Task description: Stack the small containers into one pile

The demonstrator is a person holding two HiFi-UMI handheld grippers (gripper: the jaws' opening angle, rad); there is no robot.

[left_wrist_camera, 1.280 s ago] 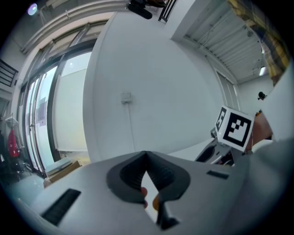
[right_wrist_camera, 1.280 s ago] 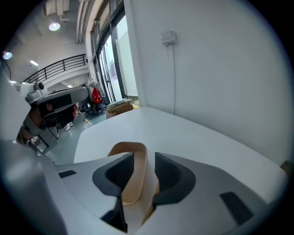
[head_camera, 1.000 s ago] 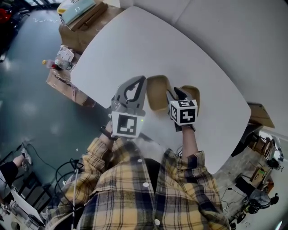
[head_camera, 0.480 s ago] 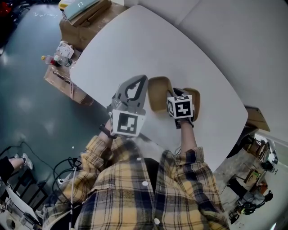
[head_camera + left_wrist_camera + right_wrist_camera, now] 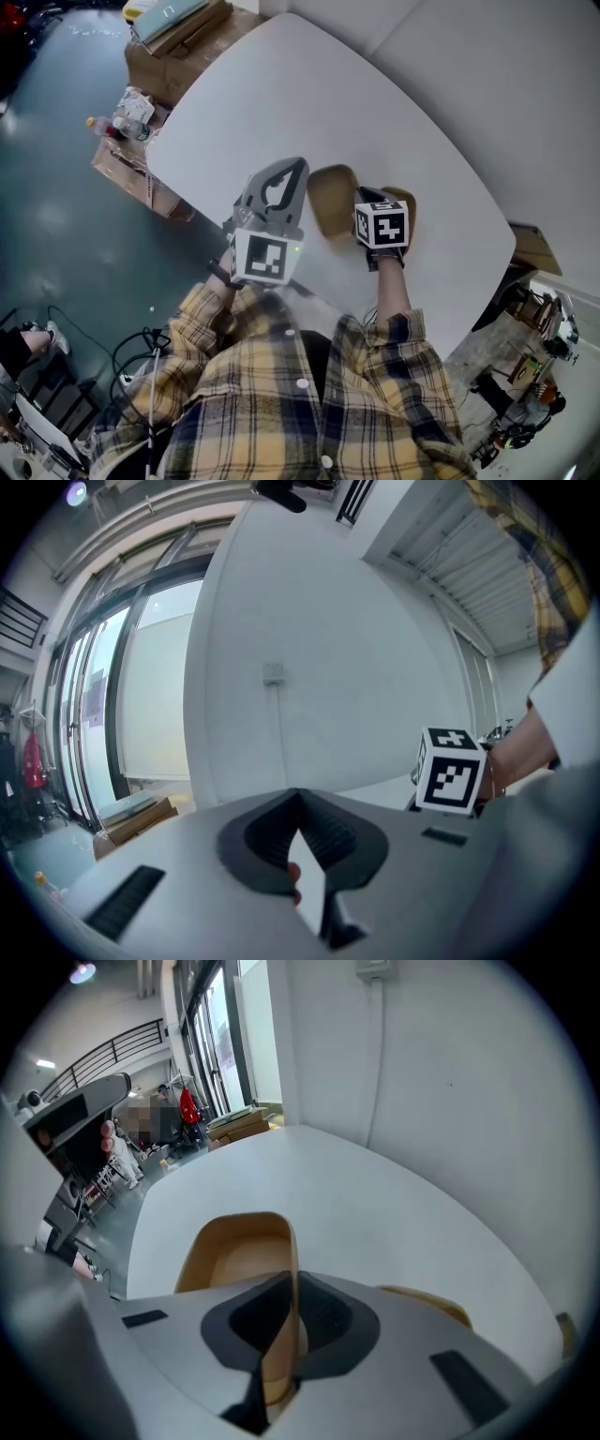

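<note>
Two small tan containers sit on the white table (image 5: 281, 94). In the head view the left container (image 5: 326, 195) is open to view, while the right container (image 5: 407, 201) is partly hidden under my right gripper (image 5: 362, 201). The right gripper view shows its jaws closing on the near wall of the left container (image 5: 234, 1251), the pads pressing the thin wall at my right gripper (image 5: 291, 1321). The other container (image 5: 427, 1299) peeks out at the right. My left gripper (image 5: 285, 178) hovers near the table's front edge, left of the containers, jaws together and empty (image 5: 300, 846).
Cardboard boxes (image 5: 169, 42) and a bottle among clutter (image 5: 122, 127) stand on the floor beyond the table's left edge. A wall runs along the table's far right side. A cluttered rack (image 5: 534, 319) is at the lower right.
The right gripper's jaws have come together on the left container's wall. It has shifted slightly. The left gripper has stayed in place.
</note>
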